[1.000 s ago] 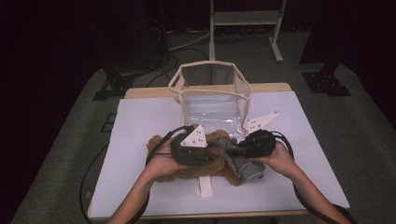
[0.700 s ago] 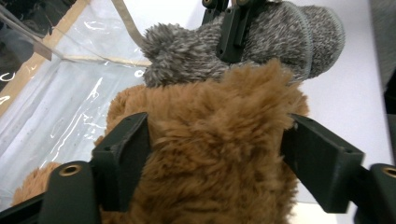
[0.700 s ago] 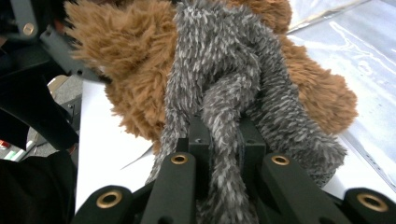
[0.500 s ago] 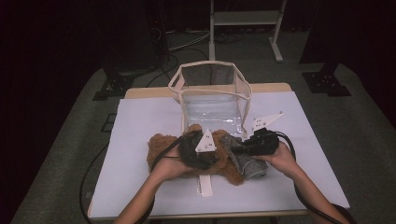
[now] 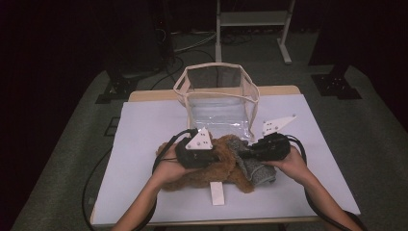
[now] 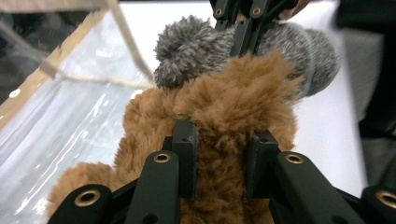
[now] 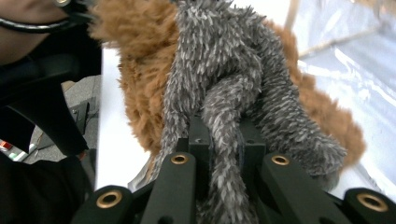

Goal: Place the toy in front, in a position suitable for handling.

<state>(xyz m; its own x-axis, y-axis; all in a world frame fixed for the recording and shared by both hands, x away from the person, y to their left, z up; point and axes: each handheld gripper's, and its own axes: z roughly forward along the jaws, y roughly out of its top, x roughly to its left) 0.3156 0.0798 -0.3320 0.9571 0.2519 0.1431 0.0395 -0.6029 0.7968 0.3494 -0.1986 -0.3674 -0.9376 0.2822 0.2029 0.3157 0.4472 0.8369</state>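
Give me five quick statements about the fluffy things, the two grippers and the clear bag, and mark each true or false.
1. The left gripper is shut on the brown plush. True.
2. The right gripper stands open over bare table. False: it is shut on the grey plush.
3. The clear bag stands beyond the plush things, farther from the person. True.
4. The brown plush already lies inside the bag. False: it lies on the white table in front of the bag.
5. The grey plush touches the brown one. True.
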